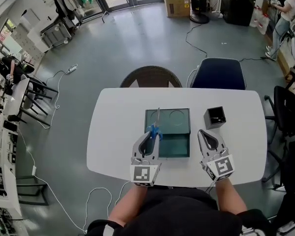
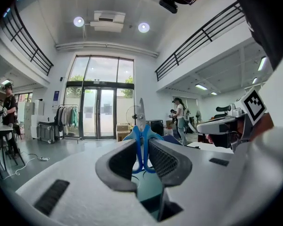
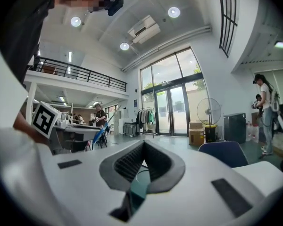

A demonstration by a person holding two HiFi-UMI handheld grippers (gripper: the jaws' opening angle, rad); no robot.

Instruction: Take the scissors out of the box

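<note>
Bare forearms and dark clothing fill the bottom of the head view, cut off by its edge; above them lies the white tabletop [image 1: 113, 132]. At left the left gripper [image 1: 151, 134] has its fingers [image 2: 118, 166] held narrowly apart, clamped on the blue handles of the scissors [image 2: 141, 126]. The scissors' long axis runs straight away from the person, in line with the gripper; the blades are closed and the tip points away. They hang over the left part of the teal box [image 1: 179, 145]; how far above it cannot be told. The handle loops are partly hidden between the fingers, and the blade is only a thin pale line from above. Right of the box the right gripper [image 1: 202, 132] has its fingertips together with nothing between them; beyond it stands a black cup [image 1: 215, 117], its contents too small to make out.
</note>
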